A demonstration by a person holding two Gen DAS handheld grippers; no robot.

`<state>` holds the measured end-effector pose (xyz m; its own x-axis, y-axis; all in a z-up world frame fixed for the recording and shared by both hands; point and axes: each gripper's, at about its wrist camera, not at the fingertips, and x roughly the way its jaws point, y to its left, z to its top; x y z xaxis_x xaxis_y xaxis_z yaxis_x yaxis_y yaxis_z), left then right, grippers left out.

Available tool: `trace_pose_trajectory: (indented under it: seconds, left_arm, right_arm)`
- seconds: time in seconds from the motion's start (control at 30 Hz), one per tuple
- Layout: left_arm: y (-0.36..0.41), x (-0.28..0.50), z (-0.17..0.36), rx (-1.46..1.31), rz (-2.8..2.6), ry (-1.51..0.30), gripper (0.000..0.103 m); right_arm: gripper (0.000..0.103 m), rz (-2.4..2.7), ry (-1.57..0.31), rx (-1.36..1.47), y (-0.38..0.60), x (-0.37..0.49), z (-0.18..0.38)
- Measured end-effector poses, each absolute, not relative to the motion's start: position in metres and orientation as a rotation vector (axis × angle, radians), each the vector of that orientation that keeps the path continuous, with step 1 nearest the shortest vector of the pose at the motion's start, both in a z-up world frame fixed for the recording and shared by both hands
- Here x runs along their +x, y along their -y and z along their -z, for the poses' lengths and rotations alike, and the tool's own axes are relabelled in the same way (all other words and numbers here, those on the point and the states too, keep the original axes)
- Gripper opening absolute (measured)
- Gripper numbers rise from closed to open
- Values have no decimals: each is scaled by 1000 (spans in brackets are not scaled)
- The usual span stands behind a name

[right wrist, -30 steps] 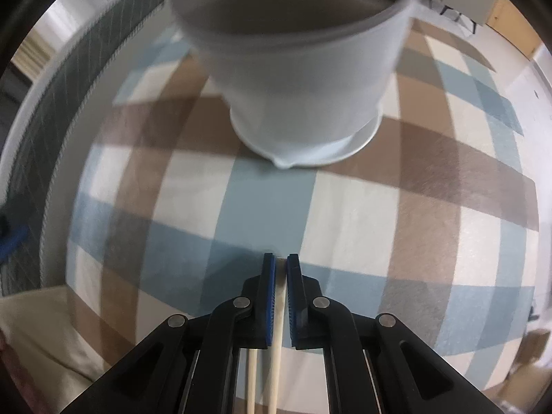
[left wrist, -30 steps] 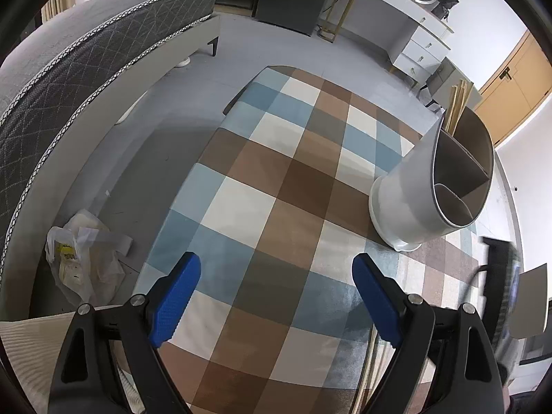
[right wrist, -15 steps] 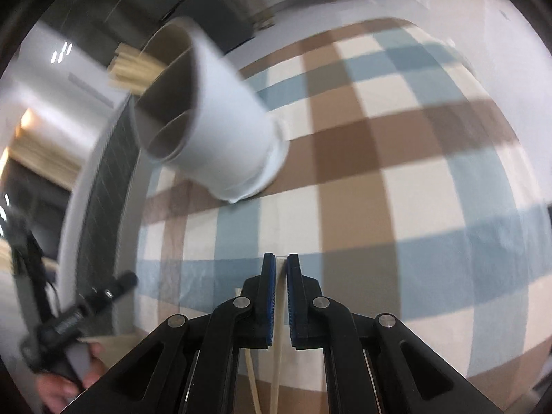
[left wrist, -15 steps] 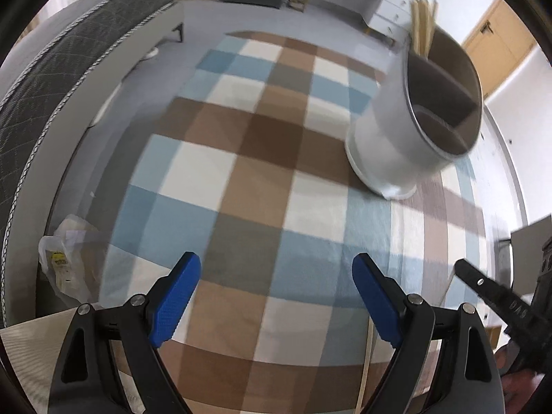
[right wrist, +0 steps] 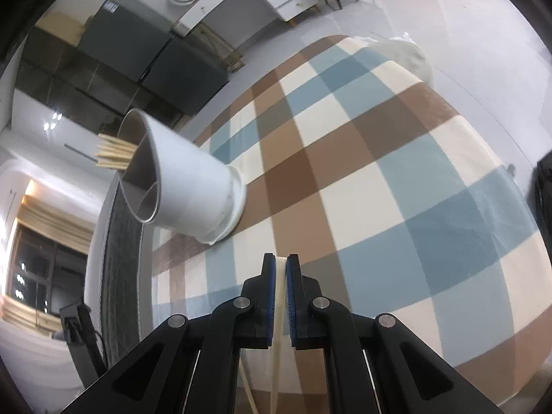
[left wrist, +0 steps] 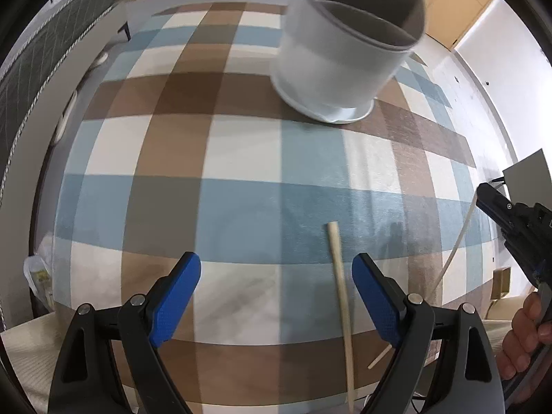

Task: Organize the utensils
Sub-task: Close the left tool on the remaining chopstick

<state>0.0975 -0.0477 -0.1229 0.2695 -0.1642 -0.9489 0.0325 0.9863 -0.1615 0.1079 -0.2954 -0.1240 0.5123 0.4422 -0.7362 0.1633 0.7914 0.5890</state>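
Your left gripper (left wrist: pixel 276 296) hangs wide open over the checked cloth (left wrist: pixel 241 158); your right gripper (right wrist: pixel 280 272) is clenched on pale chopsticks (right wrist: pixel 280 296).

A loose chopstick (left wrist: pixel 339 293) lies on the cloth between your left jaws, nearer the right-hand one, touching neither. The white utensil holder (left wrist: pixel 338 65) stands well ahead toward the far edge, more chopsticks (right wrist: pixel 114 155) upright in one compartment. Bare cloth runs between you and it. The near table edge sits just under your fingers.
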Motion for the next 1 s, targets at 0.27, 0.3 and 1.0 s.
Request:
trace_pose_trajectory:
  seconds: [0.27, 0.3, 1.0]
  left_arm:
    - [75, 111, 130, -103, 115, -1355, 86]
    - [79, 112, 132, -97, 112, -1366, 86]
    - [112, 120, 148, -6, 40, -1408, 2]
  right_arm:
    - [6, -167, -1001, 755, 315, 104, 119]
    - [5, -165, -997, 767, 317, 103, 118]
    - [2, -172, -965, 813, 329, 104, 109]
